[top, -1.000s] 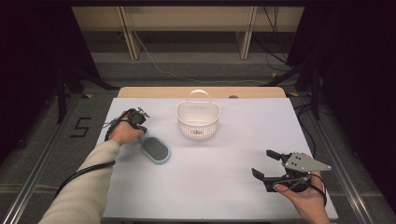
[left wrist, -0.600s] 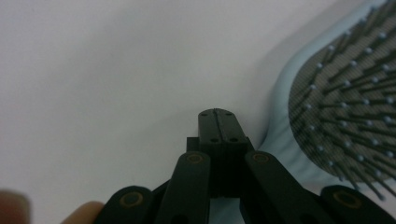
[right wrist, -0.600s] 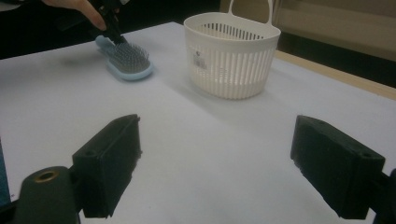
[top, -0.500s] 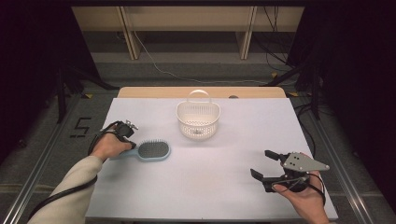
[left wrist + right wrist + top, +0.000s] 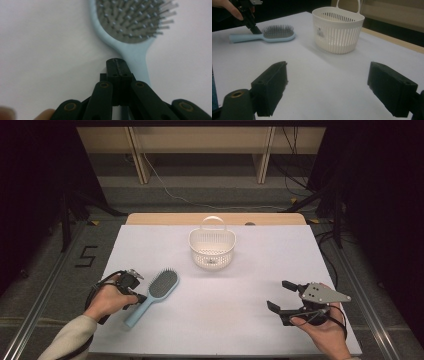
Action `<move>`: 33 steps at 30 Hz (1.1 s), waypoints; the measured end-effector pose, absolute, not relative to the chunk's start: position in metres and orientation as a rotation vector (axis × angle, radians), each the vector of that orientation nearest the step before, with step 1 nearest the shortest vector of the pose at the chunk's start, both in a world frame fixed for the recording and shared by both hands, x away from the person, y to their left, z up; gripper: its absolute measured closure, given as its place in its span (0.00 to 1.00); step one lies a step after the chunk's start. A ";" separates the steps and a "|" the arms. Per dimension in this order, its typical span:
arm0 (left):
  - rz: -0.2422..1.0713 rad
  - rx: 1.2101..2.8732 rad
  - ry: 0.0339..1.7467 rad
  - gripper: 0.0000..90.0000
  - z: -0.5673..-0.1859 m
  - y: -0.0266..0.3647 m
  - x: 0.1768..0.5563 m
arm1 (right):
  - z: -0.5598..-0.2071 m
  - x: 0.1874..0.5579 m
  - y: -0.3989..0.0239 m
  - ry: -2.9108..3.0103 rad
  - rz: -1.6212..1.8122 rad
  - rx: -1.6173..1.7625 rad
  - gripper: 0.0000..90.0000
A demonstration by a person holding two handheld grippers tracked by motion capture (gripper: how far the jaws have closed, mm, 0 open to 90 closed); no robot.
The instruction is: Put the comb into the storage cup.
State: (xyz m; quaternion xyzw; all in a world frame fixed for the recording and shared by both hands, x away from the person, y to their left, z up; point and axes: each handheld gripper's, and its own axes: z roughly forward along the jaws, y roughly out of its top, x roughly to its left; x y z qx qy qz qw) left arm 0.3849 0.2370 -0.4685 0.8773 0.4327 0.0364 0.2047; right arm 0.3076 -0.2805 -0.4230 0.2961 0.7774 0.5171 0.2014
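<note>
Hairbrush [image 5: 154, 293] flat on table, handle just beside closed left claw [image 5: 134, 293]; right claw [image 5: 283, 296] open, well apart.

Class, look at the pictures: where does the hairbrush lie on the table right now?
In the high view the hairbrush lies on the table's left side, bristles up, beside the left gripper, nearer the person than the basket.
</note>
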 end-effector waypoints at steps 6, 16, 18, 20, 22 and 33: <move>0.069 2.487 1.124 1.00 -0.469 0.217 0.366 | -0.423 0.308 -0.279 2.174 1.447 0.822 0.19; 0.062 2.505 1.092 1.00 -0.469 0.203 0.359 | -0.422 0.308 -0.279 2.172 1.450 0.820 0.19; 0.071 2.510 1.092 1.00 -0.469 0.202 0.359 | -0.422 0.308 -0.279 2.174 1.449 0.820 0.19; 0.065 2.497 1.108 1.00 -0.469 0.202 0.359 | -0.422 0.308 -0.279 2.175 1.448 0.818 0.19; 0.071 2.497 1.111 1.00 -0.468 0.202 0.358 | -0.422 0.308 -0.279 2.175 1.449 0.819 0.19; 0.172 2.395 1.247 0.66 -0.445 0.201 0.348 | -0.422 0.308 -0.279 2.180 1.446 0.820 0.20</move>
